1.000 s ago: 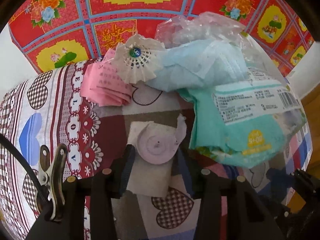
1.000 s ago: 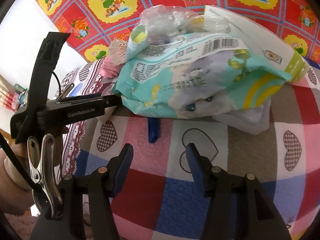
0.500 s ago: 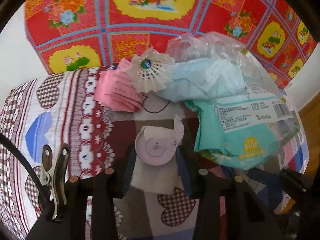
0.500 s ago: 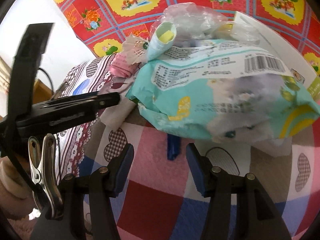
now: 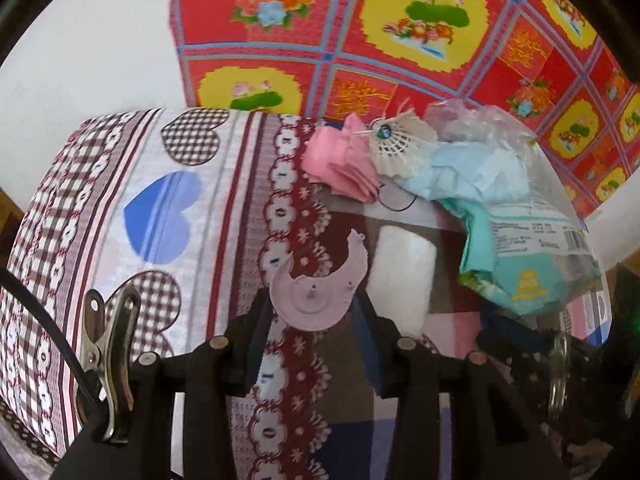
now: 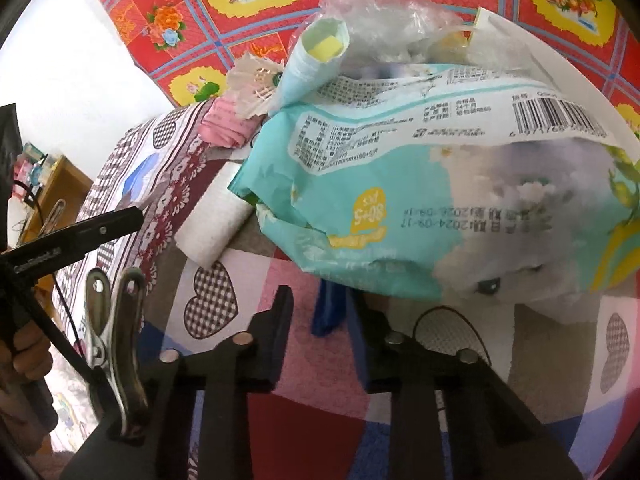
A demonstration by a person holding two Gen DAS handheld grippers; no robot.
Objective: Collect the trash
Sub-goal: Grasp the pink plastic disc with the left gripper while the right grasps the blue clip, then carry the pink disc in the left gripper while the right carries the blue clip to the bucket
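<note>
Trash pile sits on the patterned bed cover (image 5: pixel 168 216): biggest is the teal wipes pack (image 6: pixel 400 208), w/ a white tissue wad (image 6: pixel 216 220) beside it and a small blue scrap (image 6: pixel 328 312) poking out under its near edge. Left tool (image 5: pixel 316 304) is clamped on a pink plastic disc (image 5: pixel 316 300), lifted clear of the cover. Right tool (image 6: pixel 324 316) is closing w/ the blue scrap btwn its pads; I'd keep it low and centred so it pinches the scrap, not the pack.
</note>
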